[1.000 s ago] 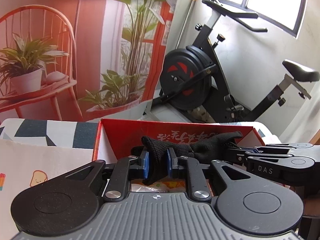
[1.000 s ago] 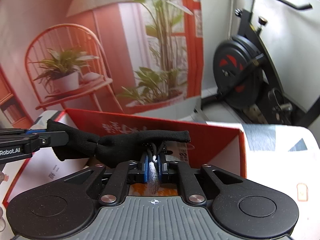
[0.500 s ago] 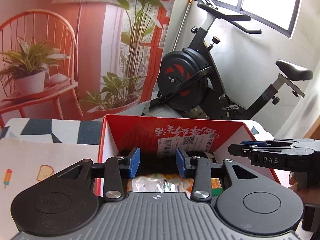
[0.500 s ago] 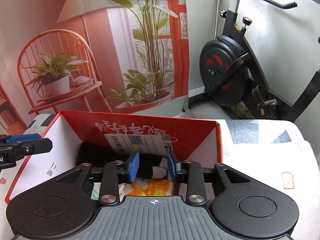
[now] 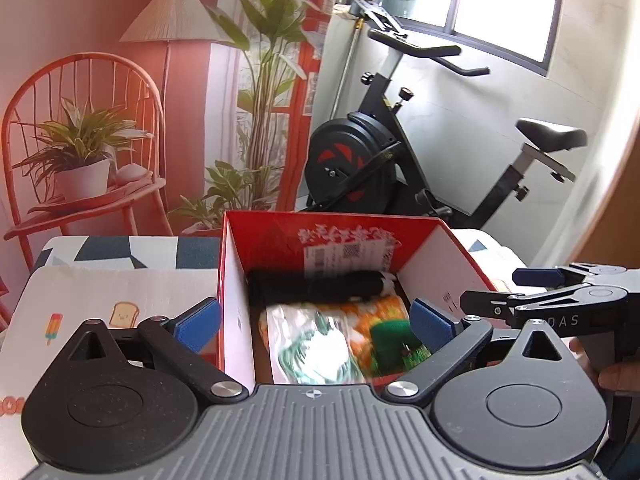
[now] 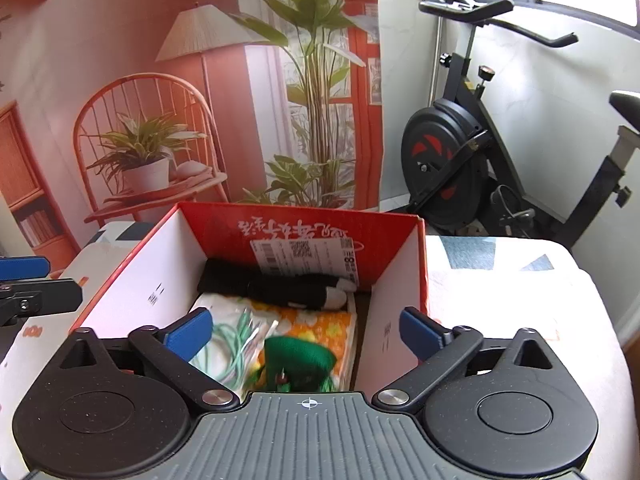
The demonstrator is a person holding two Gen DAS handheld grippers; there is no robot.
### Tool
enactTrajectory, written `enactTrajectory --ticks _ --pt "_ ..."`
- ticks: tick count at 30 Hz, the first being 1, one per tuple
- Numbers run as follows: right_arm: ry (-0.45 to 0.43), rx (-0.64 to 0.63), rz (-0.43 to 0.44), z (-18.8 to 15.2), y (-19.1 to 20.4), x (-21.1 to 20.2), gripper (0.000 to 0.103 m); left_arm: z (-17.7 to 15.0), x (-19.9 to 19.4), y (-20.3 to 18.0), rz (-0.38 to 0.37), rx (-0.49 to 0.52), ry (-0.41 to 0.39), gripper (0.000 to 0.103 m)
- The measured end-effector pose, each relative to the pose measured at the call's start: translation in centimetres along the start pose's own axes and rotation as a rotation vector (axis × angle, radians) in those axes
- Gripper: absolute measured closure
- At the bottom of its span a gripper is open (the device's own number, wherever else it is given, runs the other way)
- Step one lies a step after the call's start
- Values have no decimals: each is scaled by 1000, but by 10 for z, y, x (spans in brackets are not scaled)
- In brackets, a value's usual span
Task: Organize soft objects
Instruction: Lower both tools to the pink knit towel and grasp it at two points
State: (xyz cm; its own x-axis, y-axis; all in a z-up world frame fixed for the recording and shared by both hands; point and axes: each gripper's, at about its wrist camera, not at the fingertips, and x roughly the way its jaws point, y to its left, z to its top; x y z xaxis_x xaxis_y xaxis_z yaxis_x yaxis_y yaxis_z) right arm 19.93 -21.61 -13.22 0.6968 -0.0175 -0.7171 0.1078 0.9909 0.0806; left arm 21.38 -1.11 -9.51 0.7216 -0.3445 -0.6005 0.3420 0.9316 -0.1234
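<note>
A printed backdrop (image 5: 168, 92) of a coral-pink room, with a wicker chair, potted plants and a floor lamp, fills the far wall. To its right stands a black exercise bike (image 5: 360, 160) with a red-marked flywheel, under a bright window (image 5: 508, 4).

In front of these, a table (image 6: 520, 304) covered by a pale cloth with dark geometric patches and small cartoon prints carries an open red cardboard box (image 5: 280, 236) with white inner walls. A white shipping label (image 6: 304, 256) sits on the inside of the box's far wall.

Inside the box, a black glove (image 6: 280, 286) lies stretched along the far wall, with a white patch at its right end. It rests free, touched by neither gripper. Nearer the cameras lie an orange floral cloth (image 6: 324, 328), a clear packet (image 5: 312, 344) holding pale green cord, and a green fabric item (image 6: 300, 360).

The left gripper (image 5: 316, 322) is above the box's near-left corner; its jaws have just been opening and now stand wide apart, with nothing between the blue pads. The right gripper (image 6: 308, 330) is above the box's near side, its jaws likewise just opened wide and empty. In the left wrist view the right gripper appears at the right edge beside the box, with fingertips of the person's hand (image 5: 608, 372) on its handle.
</note>
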Motion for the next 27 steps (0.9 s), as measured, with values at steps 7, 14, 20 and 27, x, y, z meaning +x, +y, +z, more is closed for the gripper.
enactTrajectory --ticks 7,14,20,27 --pt "-18 -45 6 -32 13 -39 1 -25 -28 -5 -10 17 -2 0" --pt "-79 -59 8 -67 20 -75 1 -51 -49 -7 -3 18 3 0" --pt "-84 -65 21 -95 21 -93 1 -71 -64 -6 10 19 -2 0" --pt "-92 -49 32 -125 23 -105 0 -95 -76 -8 9 11 8 0"
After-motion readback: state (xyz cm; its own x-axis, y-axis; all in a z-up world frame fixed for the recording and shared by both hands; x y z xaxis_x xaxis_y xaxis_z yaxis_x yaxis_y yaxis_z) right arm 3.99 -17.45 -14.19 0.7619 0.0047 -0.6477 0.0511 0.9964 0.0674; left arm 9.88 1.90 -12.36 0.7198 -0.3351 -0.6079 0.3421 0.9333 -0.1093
